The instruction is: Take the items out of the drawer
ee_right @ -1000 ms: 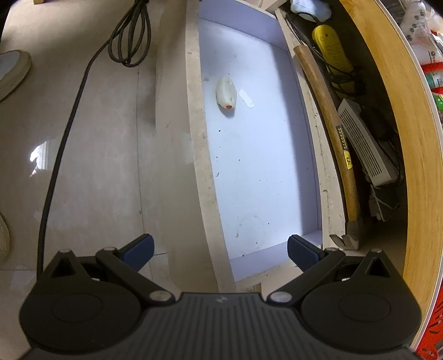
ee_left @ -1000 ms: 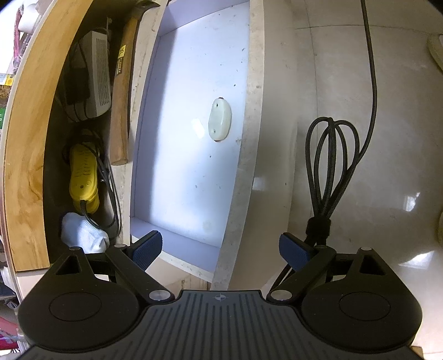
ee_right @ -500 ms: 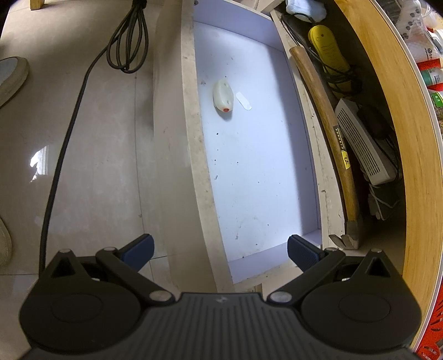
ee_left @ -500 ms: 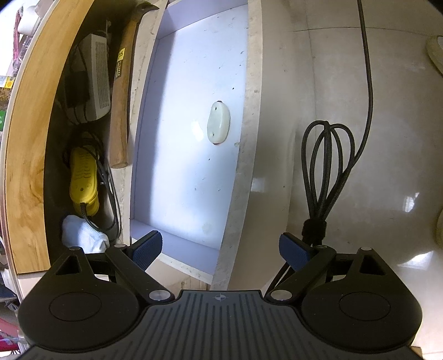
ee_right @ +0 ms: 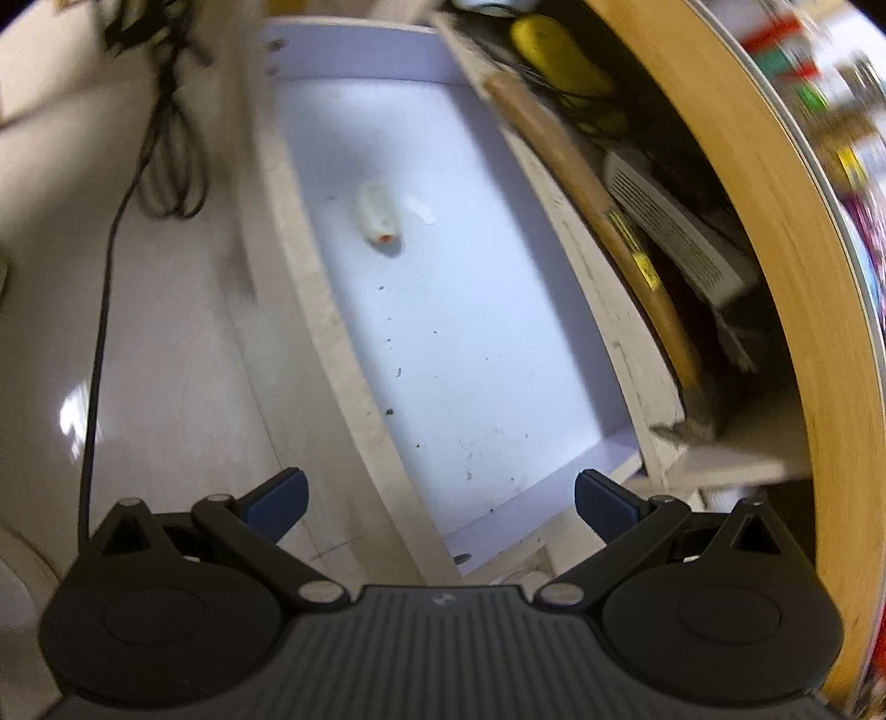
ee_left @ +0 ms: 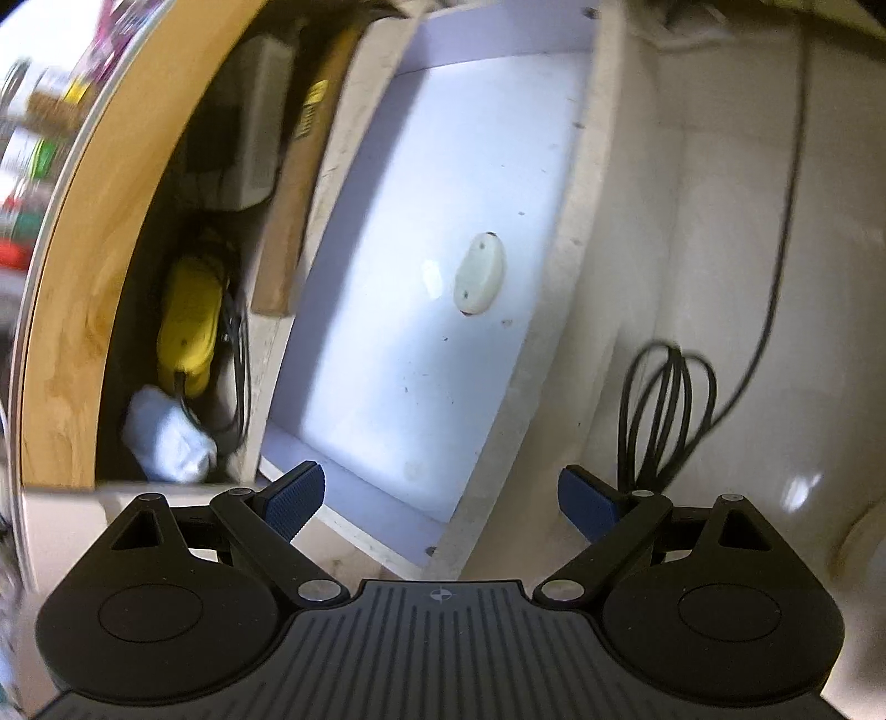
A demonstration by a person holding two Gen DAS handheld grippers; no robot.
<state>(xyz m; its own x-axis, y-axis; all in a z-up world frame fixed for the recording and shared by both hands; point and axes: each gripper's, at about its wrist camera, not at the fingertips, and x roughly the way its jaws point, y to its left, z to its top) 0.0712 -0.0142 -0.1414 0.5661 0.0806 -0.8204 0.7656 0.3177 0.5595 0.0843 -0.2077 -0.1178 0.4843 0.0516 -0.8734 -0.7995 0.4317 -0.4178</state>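
A pulled-out drawer (ee_left: 545,310) (ee_right: 343,354) with a pale lilac floor lies below both grippers. A small white oval object (ee_left: 479,273) (ee_right: 377,213) rests on that floor near the drawer's front wall, with a white paper scrap (ee_left: 432,277) (ee_right: 421,209) beside it. My left gripper (ee_left: 441,496) hangs open above one end of the drawer, well short of the oval object. From the opposite end my right gripper (ee_right: 440,499) looks in, also open with nothing between its fingers. Both views are motion-blurred.
Behind the drawer, under a wooden tabletop edge (ee_left: 61,288) (ee_right: 775,232), lie a wooden-handled hammer (ee_left: 302,177) (ee_right: 603,221), a yellow device with cord (ee_left: 188,321) (ee_right: 554,50), a white router (ee_left: 257,149) (ee_right: 670,232) and a white cloth (ee_left: 166,437). A coiled black cable (ee_left: 664,410) (ee_right: 171,144) lies on the glossy floor.
Both grippers have swung and moved closer over the drawer, blurring the views. The oval object sits lower and larger in the left view. The jaws stayed open.
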